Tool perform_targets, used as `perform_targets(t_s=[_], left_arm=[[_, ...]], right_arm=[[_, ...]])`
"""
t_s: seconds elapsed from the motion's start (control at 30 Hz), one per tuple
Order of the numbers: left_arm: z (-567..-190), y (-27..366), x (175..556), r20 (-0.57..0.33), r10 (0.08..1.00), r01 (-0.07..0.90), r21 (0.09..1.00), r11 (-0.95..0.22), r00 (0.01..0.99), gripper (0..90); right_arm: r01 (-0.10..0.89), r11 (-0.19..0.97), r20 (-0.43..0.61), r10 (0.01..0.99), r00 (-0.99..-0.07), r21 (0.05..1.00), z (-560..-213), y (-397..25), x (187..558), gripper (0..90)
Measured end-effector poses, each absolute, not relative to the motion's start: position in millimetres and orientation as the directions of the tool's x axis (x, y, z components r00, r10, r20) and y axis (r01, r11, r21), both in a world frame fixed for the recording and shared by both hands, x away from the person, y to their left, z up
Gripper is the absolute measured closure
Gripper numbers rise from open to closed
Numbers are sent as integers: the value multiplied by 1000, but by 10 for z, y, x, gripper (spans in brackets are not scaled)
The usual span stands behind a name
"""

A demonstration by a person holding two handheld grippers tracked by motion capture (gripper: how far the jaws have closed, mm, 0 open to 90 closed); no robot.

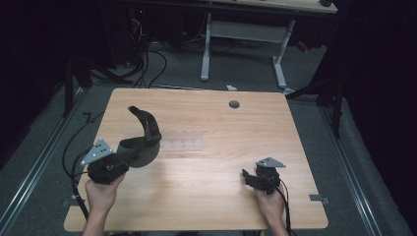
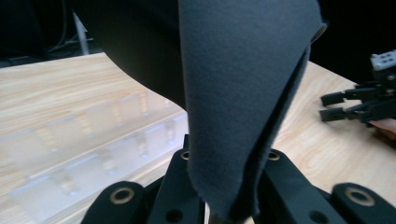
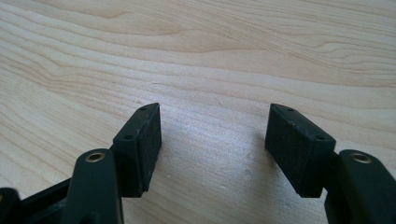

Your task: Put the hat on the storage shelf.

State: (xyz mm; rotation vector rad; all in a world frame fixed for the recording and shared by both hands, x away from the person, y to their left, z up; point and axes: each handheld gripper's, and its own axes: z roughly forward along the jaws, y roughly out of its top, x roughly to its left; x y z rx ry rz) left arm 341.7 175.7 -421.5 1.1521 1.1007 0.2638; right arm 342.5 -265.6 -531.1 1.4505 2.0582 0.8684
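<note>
My left gripper [image 1: 131, 154] is shut on a dark grey fabric piece [image 1: 145, 138] and holds it above the left part of the wooden table [image 1: 211, 201]. One curved end of the fabric arches upward. In the left gripper view the fabric [image 2: 243, 93] hangs folded between the jaws of that gripper [image 2: 229, 189]. A clear plastic tray [image 1: 183, 139] with several compartments lies flat on the table just right of the fabric; the tray [image 2: 88, 149] sits beneath it here. My right gripper [image 1: 246, 176] rests low near the front right, open and holding nothing [image 3: 212, 140].
A round grey grommet [image 1: 234, 104] is set in the table's far side. Behind the table stands a white-legged desk [image 1: 246, 34], with cables [image 1: 147, 59] on the floor. My right gripper [image 2: 337, 106] is visible far off at the right.
</note>
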Motion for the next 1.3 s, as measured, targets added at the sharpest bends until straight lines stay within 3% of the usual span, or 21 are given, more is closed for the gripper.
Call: perform_targets(t_s=[1.3], left_arm=[[-4326,2116,4080,-463,841,242,881,405,280,861]], right_arm=[[646,238,-18,945,-328,725,-5311,-2654,3421,361]])
